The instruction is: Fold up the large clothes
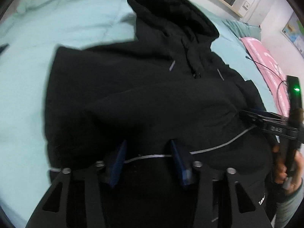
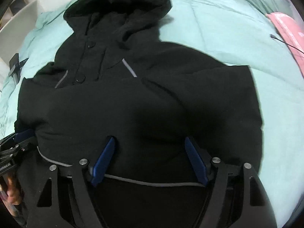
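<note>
Left gripper (image 1: 148, 152) and right gripper (image 2: 150, 152) both point steeply down, jaws apart, side by side.

Bare bedsheet (image 2: 218, 19) lies open left and right of the black hooded jacket (image 2: 133, 95); a cable (image 2: 285, 42) (thin, black) crosses right of it.

Both wrist cameras look steeply down, close over the black hoodie (image 1: 144, 98) on the bed (image 1: 28, 60). They share its hood (image 2: 117, 5) and chest.
</note>
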Action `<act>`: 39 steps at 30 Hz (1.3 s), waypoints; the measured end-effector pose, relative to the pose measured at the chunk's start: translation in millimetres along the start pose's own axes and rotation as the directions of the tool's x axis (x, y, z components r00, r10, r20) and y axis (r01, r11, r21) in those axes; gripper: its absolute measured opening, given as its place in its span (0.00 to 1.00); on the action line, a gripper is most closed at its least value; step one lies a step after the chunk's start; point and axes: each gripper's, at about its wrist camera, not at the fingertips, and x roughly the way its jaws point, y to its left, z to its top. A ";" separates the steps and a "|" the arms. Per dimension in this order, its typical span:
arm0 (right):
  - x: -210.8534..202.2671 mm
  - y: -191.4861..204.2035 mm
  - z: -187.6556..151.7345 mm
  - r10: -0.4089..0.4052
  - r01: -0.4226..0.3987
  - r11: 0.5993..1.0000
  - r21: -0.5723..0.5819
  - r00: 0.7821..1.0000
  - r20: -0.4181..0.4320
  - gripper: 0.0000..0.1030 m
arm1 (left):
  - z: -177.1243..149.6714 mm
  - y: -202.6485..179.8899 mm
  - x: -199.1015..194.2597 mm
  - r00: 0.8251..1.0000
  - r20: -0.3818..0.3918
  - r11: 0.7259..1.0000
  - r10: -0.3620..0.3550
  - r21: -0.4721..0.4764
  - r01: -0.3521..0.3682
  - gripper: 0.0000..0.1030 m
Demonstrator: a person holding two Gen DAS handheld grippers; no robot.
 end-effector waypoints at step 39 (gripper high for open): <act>-55.7 -13.9 -113.0 -0.092 0.097 0.995 -0.019 0.980 0.175 0.82 | -54.0 46.5 -62.4 0.963 0.081 0.965 -0.258 -0.017 0.260 0.46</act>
